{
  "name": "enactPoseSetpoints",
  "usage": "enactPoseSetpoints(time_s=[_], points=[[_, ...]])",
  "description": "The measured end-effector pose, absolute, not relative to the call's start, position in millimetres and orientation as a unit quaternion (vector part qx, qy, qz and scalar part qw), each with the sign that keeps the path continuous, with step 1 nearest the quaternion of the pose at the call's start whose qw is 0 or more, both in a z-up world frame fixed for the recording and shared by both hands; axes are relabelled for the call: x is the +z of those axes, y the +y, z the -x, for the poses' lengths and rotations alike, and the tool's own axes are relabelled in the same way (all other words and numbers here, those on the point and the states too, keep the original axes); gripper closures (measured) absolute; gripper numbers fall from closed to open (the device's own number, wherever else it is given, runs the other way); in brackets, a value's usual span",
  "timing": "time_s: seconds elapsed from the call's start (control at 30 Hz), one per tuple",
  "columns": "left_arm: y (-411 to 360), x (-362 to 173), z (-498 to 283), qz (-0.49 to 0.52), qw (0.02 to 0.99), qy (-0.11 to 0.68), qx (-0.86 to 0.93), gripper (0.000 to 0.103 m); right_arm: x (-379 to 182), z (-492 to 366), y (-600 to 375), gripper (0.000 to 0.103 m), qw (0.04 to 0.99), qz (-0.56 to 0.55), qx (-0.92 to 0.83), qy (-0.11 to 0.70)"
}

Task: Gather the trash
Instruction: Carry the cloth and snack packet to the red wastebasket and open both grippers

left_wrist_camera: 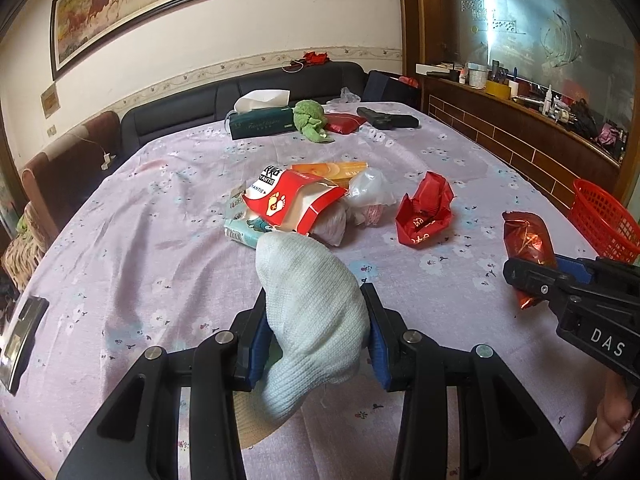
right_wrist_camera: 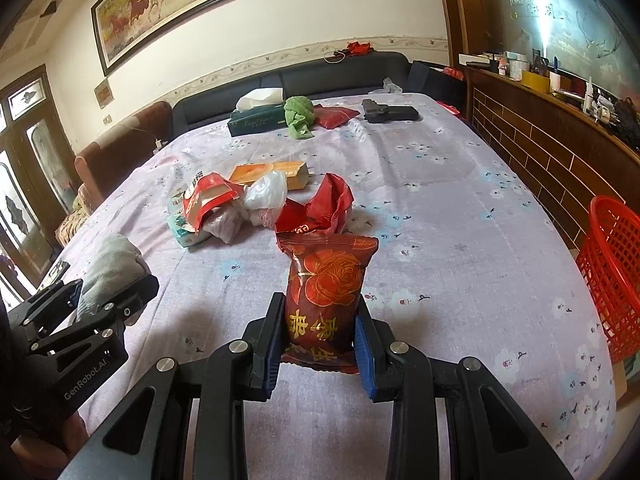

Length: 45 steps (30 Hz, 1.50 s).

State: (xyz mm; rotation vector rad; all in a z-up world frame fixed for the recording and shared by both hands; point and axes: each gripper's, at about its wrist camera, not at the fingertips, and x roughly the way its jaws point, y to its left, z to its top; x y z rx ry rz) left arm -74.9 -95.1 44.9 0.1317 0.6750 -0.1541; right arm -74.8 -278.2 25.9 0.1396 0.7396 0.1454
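The left gripper (left_wrist_camera: 316,332) pinches a white sock (left_wrist_camera: 312,312) between its blue pads, held above the floral tablecloth (left_wrist_camera: 140,240). The right gripper (right_wrist_camera: 318,336) clamps a dark red snack packet (right_wrist_camera: 326,292) upright. The trash pile (left_wrist_camera: 304,204) lies at twelve o'clock from the sock, a crumpled red wrapper (left_wrist_camera: 426,212) at one o'clock, a red basket (right_wrist_camera: 612,272) at three o'clock by the table's edge.
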Motion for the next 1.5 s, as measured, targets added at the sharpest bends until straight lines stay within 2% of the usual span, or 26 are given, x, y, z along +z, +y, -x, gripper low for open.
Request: enactPoseSetpoints(time_s=[0.6,0.83,1.17,1.5], points=[[-106.3,51.7,78.2,-0.069,0.936,0.333,-0.091,0.063,29.2,81.8,-290.2,0.069,0.927,-0.087,0.072,0.358],[-124.6,66.5,72.1,-0.022,0.909,0.359,-0.208,0.063,38.5,83.1,-322.6,0.069,0.924,-0.131,0.071,0.353],[-239.7,104.0,73.0,-0.057,0.869,0.353,-0.343,0.063,75.5,122.8,-452.1,0.069,0.937,-0.204,-0.03,0.283],[-393.0,116.9,63.9,-0.075,0.818,0.359,-0.444,0.063,80.8,153.4,-579.5,0.068,0.918,-0.267,-0.13,0.263]])
